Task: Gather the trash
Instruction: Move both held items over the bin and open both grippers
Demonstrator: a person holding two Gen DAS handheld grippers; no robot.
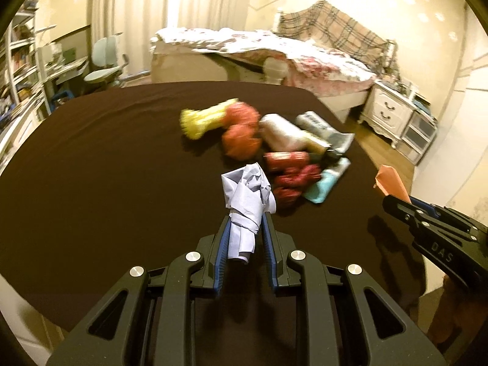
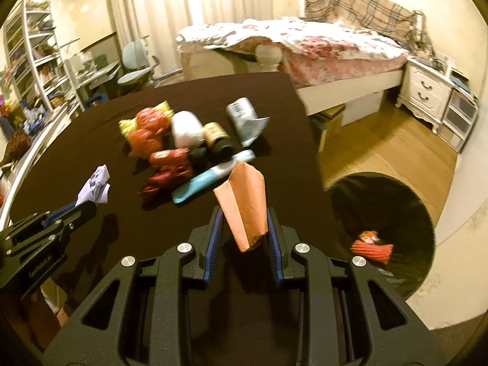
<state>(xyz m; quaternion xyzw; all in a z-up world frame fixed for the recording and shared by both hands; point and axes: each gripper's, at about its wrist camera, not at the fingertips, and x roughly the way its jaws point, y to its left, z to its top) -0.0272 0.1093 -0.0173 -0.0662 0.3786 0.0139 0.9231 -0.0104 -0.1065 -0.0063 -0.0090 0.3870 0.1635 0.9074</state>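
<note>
My left gripper (image 1: pixel 245 216) is shut on a crumpled white paper (image 1: pixel 248 195), held above the dark brown tablecloth (image 1: pixel 106 167). My right gripper (image 2: pixel 244 213) is shut on a folded orange paper (image 2: pixel 245 201), also lifted off the table. Each gripper shows in the other's view: the right gripper (image 1: pixel 393 201) with the orange paper (image 1: pixel 392 183) at the right edge, the left gripper (image 2: pixel 84 209) with the white paper (image 2: pixel 96 187) at the left. A pile of trash (image 2: pixel 189 146) lies mid-table: red and yellow wrappers, a white roll, a dark jar, a light blue tube.
A round black bin (image 2: pixel 387 231) stands on the floor right of the table, with an orange-red wrapper (image 2: pixel 370 245) inside. Behind the table are a bed (image 2: pixel 305 45), a white nightstand (image 2: pixel 427 88), a desk chair (image 2: pixel 137 64) and bookshelves (image 2: pixel 33 61) at left.
</note>
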